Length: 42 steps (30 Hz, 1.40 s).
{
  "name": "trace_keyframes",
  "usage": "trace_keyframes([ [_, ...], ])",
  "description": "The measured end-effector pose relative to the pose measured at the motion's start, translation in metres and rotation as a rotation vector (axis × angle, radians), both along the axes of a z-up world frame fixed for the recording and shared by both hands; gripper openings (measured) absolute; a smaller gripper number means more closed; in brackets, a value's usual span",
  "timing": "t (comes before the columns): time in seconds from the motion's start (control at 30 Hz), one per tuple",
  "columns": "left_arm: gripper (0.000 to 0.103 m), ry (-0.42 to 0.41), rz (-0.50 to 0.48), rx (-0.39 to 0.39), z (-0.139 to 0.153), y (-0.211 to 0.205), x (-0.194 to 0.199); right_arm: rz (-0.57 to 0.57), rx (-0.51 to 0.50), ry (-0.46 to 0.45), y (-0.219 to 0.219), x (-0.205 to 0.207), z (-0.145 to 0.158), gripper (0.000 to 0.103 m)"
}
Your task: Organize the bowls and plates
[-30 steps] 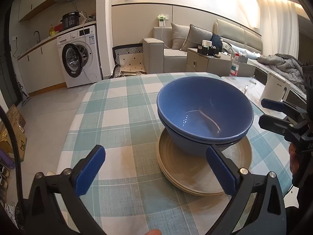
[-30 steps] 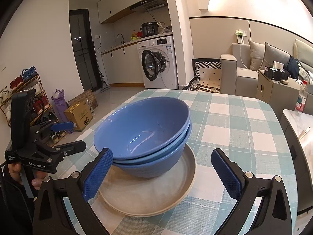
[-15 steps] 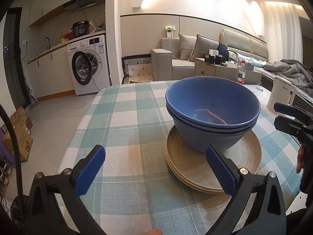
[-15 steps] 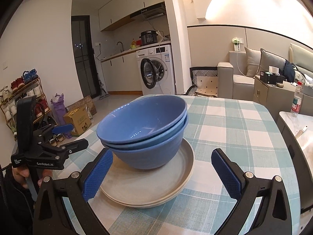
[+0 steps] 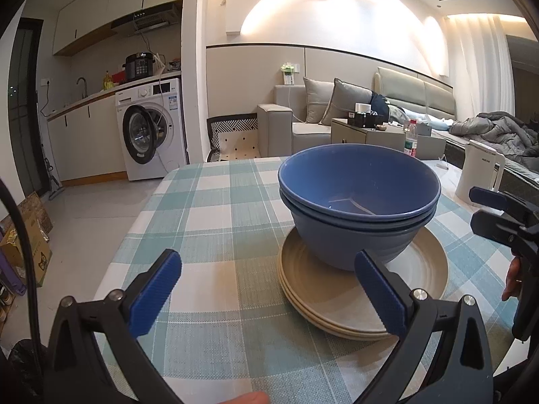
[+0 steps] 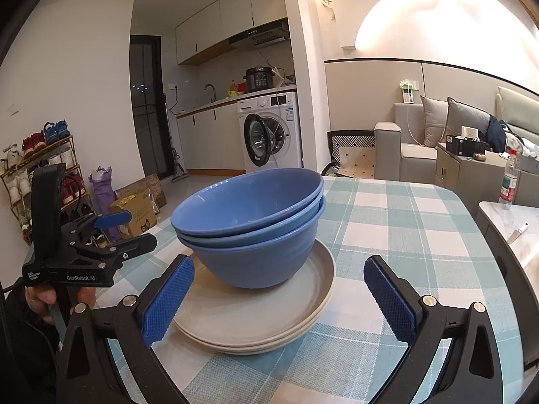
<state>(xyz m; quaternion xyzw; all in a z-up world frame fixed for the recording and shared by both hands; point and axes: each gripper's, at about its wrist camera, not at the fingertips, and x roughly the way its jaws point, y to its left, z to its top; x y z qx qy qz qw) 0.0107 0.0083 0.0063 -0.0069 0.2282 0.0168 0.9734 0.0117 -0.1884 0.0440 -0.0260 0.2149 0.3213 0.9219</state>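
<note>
A: Where are the dishes?

B: Three blue bowls (image 5: 359,202) sit nested on a stack of beige plates (image 6: 256,316), which rests on the checked worktop (image 5: 209,222).

A: And the claws?

B: The left claw (image 5: 266,289) is spread apart, empty, just beside the plates. The right claw (image 6: 279,296) is also spread apart, empty, near the plates' opposite side.

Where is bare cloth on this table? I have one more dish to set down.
Bare checked tablecloth lies between the nested blue bowls on stacked beige plates and the table's washing-machine-side edge, and beyond the bowls toward the sofa. It is crowded at the stack, flanked by the open left gripper and right gripper.
</note>
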Motion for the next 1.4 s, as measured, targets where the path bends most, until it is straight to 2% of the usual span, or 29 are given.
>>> trace_keyframes([
  [0.57, 0.103, -0.030, 0.005, -0.045, -0.009, 0.015, -0.001, -0.004, -0.008, -0.036, -0.012, -0.001, -0.009, 0.102],
  [1.07, 0.103, -0.032, -0.070, -0.102, -0.009, 0.024, -0.005, 0.020, 0.002, -0.055, -0.024, -0.002, -0.013, 0.102],
  [1.4, 0.103, -0.038, -0.105, -0.089, -0.008, 0.018, -0.006, 0.045, 0.000, -0.050, -0.021, 0.000, -0.016, 0.103],
])
